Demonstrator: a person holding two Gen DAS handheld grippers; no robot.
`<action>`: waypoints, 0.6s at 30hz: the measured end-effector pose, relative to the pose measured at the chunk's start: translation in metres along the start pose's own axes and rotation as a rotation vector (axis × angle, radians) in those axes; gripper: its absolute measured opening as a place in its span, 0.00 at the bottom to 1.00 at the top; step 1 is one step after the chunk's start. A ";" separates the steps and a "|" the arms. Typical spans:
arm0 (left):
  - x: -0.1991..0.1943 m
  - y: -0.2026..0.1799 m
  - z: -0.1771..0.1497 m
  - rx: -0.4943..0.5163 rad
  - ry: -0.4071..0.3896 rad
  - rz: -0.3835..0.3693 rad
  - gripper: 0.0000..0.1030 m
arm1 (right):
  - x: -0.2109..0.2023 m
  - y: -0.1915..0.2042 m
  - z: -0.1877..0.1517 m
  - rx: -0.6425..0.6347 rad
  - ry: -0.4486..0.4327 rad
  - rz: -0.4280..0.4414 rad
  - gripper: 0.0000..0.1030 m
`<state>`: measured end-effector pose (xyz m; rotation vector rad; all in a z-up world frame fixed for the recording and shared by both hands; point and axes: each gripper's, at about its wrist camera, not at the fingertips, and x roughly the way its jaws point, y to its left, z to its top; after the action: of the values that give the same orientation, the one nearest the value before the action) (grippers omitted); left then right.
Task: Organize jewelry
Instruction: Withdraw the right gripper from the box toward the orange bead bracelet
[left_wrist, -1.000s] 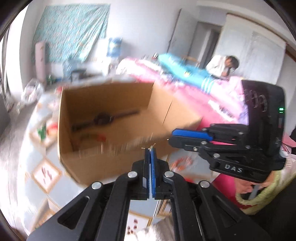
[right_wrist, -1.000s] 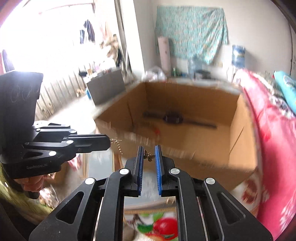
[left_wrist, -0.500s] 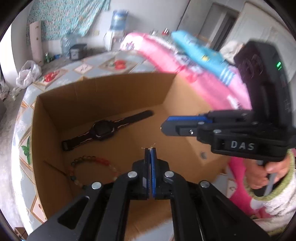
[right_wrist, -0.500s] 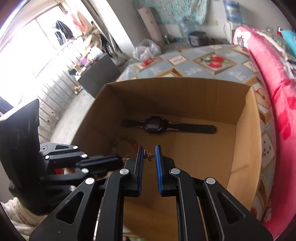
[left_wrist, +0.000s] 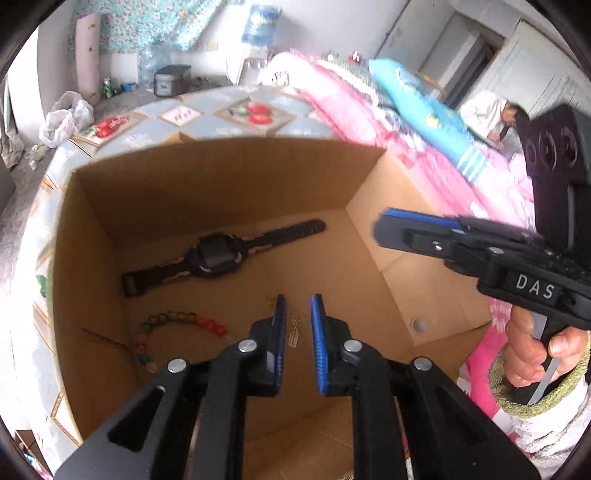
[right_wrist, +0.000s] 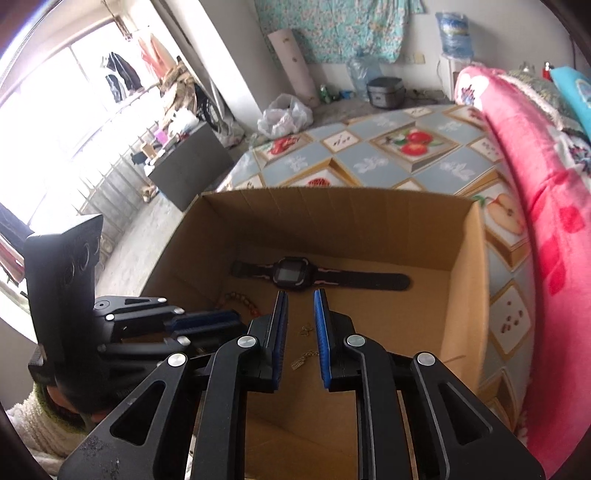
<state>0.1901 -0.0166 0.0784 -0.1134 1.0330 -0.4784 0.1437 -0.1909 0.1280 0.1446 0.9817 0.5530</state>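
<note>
Cardboard box holds watch, beads and thin gold chain (below my gripper tips). Both my left gripper and right gripper parted, empty; right nearer chain.

Both grippers point forward side by side, the left gripper and right gripper with fingers parted.

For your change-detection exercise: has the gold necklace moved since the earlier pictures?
Yes. The gold necklace has left the grippers and dropped onto the cardboard box floor, nearer than the watch.
</note>
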 end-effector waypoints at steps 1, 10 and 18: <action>-0.006 0.001 -0.001 -0.002 -0.023 -0.001 0.12 | -0.006 0.000 -0.001 0.001 -0.017 0.002 0.15; -0.073 -0.016 -0.043 0.095 -0.223 -0.093 0.12 | -0.075 0.010 -0.029 -0.058 -0.185 0.088 0.15; -0.087 -0.052 -0.116 0.247 -0.200 -0.269 0.12 | -0.102 0.011 -0.086 -0.125 -0.190 0.203 0.17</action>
<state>0.0384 -0.0101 0.1036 -0.0779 0.7589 -0.8193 0.0255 -0.2442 0.1606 0.1822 0.7498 0.7706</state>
